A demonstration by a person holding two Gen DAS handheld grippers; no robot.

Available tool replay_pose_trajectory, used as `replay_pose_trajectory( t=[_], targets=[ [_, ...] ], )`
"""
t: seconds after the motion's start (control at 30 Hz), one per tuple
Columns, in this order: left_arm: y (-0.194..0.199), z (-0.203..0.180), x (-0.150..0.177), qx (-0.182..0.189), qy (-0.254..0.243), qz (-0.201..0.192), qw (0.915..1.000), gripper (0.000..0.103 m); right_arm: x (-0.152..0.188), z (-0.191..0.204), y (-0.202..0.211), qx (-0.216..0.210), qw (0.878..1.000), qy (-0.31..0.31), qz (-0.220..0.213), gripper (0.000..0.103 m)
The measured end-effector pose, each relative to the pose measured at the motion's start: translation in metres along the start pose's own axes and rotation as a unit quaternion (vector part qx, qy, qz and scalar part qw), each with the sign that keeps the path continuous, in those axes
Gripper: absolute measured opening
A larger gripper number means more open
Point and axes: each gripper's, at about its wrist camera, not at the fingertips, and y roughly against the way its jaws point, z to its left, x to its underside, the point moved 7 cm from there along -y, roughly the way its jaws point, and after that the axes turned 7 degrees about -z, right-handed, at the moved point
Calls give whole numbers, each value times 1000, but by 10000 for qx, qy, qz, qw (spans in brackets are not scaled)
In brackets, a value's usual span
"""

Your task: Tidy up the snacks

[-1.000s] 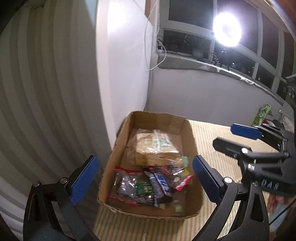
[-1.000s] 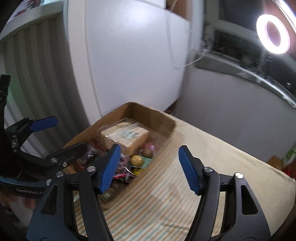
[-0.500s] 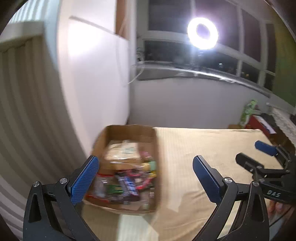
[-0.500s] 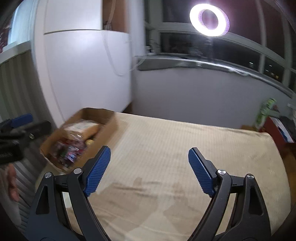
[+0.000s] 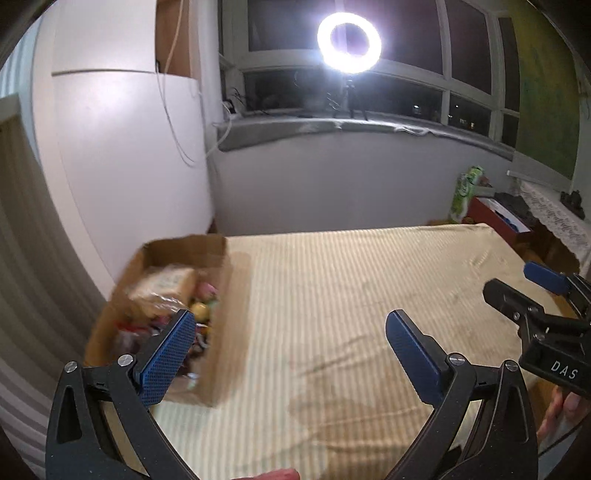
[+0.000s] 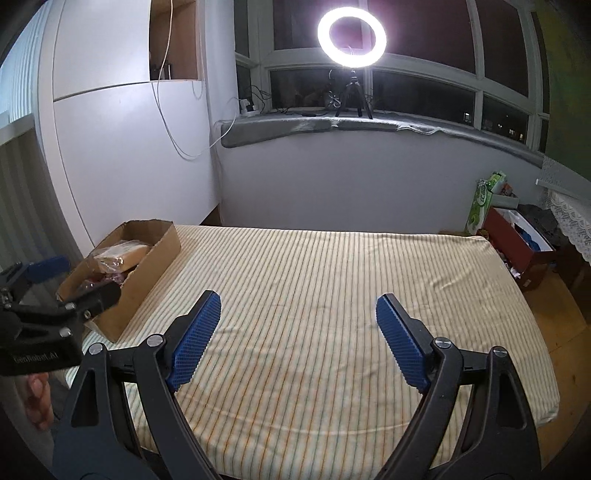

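A brown cardboard box (image 5: 218,295) sits at the left edge of the striped bed; it also shows in the right wrist view (image 6: 155,254). It holds several wrapped snacks, with a large tan bag (image 5: 166,284) at its far end, also visible in the right wrist view (image 6: 122,256). My left gripper (image 5: 291,343) is open and empty, held above the bed just right of the box. My right gripper (image 6: 295,332) is open and empty over the bare middle of the bed. Each gripper shows at the edge of the other's view.
The striped bed cover (image 6: 332,280) fills the middle. A white wardrobe (image 6: 122,147) stands left of the box. A ring light (image 6: 351,35) shines on the window sill behind. A red box (image 6: 517,243) and green packs (image 6: 484,199) sit on the floor at right.
Both grippers have pulled back and swung right, away from the box. The box has shifted from the centre to the left of both views. Both stay open and empty.
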Motion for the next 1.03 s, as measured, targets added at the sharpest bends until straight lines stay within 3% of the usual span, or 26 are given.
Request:
replay_pose_trajectory(
  t=[0.57,0.73,1.03],
  targets=[
    [2,9,3,-166,170,36,9997,102,8,15,-10,-149,9998,26,108,89],
    [5,19,1,-429,244,-88,9987,102,8,14,-10,-144,9998,7,128,89],
    [9,14,-1,-290,272,-102,9992,102,9,10,-9,-99,9999,-24,119,89]
  ],
)
